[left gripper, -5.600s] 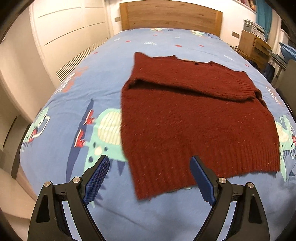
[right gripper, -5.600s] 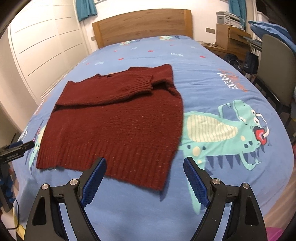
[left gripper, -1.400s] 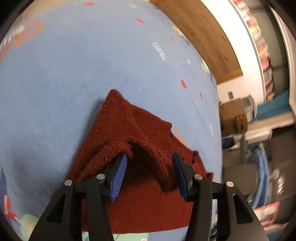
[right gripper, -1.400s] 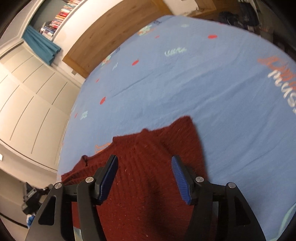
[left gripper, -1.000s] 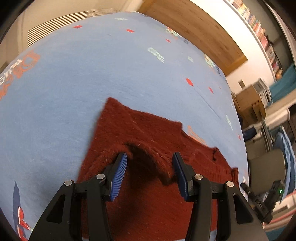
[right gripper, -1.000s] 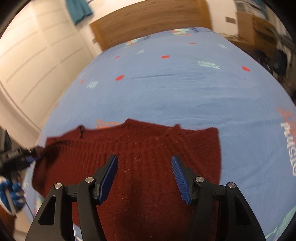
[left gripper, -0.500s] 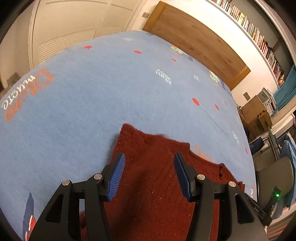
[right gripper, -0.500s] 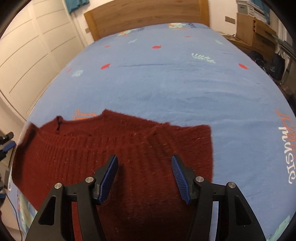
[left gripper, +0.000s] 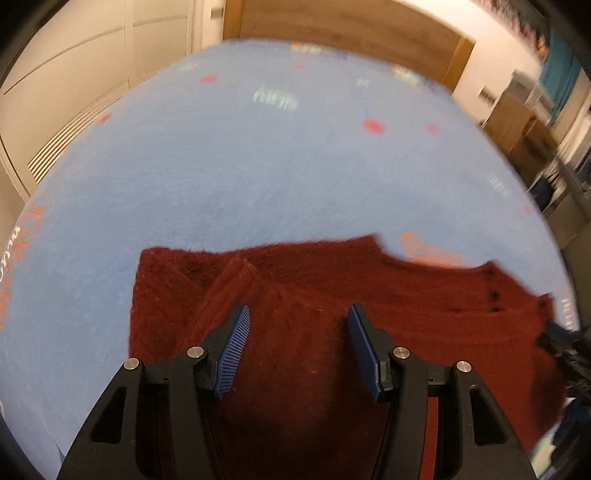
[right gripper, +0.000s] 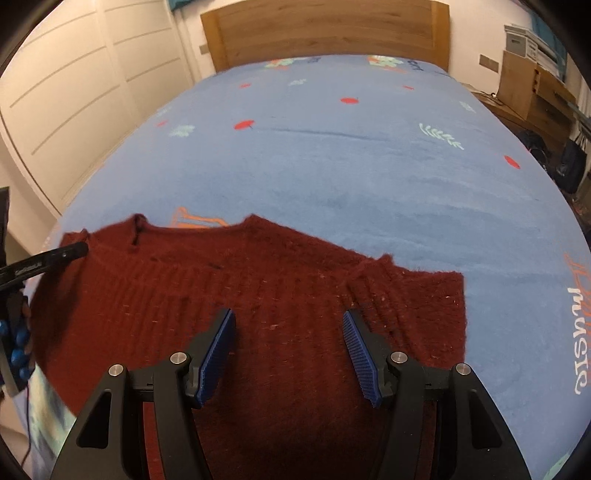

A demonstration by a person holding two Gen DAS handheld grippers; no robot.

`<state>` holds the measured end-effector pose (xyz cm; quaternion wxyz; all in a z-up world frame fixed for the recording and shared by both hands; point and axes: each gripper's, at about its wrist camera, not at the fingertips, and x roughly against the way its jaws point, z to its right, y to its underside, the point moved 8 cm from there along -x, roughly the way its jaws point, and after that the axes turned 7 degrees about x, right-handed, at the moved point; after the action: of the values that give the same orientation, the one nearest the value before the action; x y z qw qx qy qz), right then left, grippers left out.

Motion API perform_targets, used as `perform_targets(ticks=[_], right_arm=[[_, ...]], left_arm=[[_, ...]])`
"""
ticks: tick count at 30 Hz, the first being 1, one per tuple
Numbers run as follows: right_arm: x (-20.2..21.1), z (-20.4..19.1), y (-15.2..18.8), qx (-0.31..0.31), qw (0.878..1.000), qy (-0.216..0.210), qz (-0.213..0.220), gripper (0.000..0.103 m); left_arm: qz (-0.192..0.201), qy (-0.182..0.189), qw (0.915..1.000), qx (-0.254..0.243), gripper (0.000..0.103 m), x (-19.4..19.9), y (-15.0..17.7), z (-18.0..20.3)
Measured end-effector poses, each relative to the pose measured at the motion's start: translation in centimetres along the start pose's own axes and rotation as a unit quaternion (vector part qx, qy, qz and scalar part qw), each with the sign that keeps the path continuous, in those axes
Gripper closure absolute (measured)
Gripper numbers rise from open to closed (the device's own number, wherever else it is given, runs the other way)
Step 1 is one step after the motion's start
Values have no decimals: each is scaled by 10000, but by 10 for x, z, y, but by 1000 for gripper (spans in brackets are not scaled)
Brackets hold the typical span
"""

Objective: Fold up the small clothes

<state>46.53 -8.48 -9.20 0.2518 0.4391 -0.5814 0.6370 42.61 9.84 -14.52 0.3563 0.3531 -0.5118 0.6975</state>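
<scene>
Sweater (left gripper: 332, 332) edge now released from left tool (left gripper: 297, 314); both tools gaping, empty.

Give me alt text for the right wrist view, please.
A dark red knitted sweater lies spread on a blue patterned bedspread, and the right gripper hovers over it with its blue-padded jaws open and nothing between them. A wooden headboard stands at the far end.

Fuzzy knit sweater (right gripper: 258, 295) — matt cloth
</scene>
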Motion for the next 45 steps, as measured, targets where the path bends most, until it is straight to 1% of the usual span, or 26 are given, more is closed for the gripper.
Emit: perform_targets(ticks=[1, 3, 5, 8, 10, 11, 14, 16, 19, 21, 23, 26, 28, 30, 32, 35, 40, 45], right_arm=[[-3, 4, 1, -26, 10000, 31, -39, 41], [-11, 19, 6, -123, 9996, 160, -191, 41], [-11, 31, 10, -285, 9992, 103, -247, 42], [4, 34, 8, -294, 9994, 101, -147, 41], [15, 34, 7, -205, 9995, 241, -75, 41], [24, 32, 7, -181, 9994, 286, -14, 41], [44, 22, 11, -158, 9996, 182, 156, 41], [56, 7, 17, -23, 9996, 140, 241, 41], [65, -12, 31, 131, 9995, 75, 269, 41], [64, -21, 39, 222, 9994, 92, 240, 41], [60, -27, 54, 323, 9993, 144, 120, 41], [48, -26, 74, 289, 9993, 218, -113, 40], [40, -23, 83, 274, 9991, 276, -185, 38], [35, -22, 89, 205, 9995, 220, -131, 37], [33, -21, 90, 195, 9995, 235, -49, 36], [30, -22, 90, 202, 9994, 277, 22, 34], [32, -22, 92, 196, 9993, 274, 133, 34], [37, -22, 98, 291, 9992, 233, 108, 34]], left_arm=[[-70, -25, 10000, 3, 54, -9, 2, -5], [-20, 39, 10000, -31, 54, -5, 7, -8], [-25, 79, 9999, -57, 54, 1, 8, -9], [94, 33, 9998, -163, 54, 25, 13, -12], [268, -17, 9993, -252, 54, 43, 17, -12], [314, -15, 9991, -274, 54, 50, 17, -12], [533, -53, 9980, -331, 53, 73, 26, -10], [688, -117, 9969, -351, 53, 86, 36, -9], [805, -198, 9958, -388, 52, 95, 55, -5], [818, -238, 9955, -404, 52, 94, 67, -4], [730, -292, 9961, -406, 52, 86, 82, -5], [611, -364, 9966, -413, 52, 76, 98, -7], [663, -418, 9960, -436, 50, 71, 105, -8], [761, -456, 9949, -481, 47, 68, 108, -6], [771, -482, 9945, -514, 43, 65, 111, -5], [802, -534, 9939, -538, 39, 61, 114, -4], [888, -542, 9933, -508, 36, 58, 116, -3], [880, -537, 9935, -482, 32, 59, 119, -5]])
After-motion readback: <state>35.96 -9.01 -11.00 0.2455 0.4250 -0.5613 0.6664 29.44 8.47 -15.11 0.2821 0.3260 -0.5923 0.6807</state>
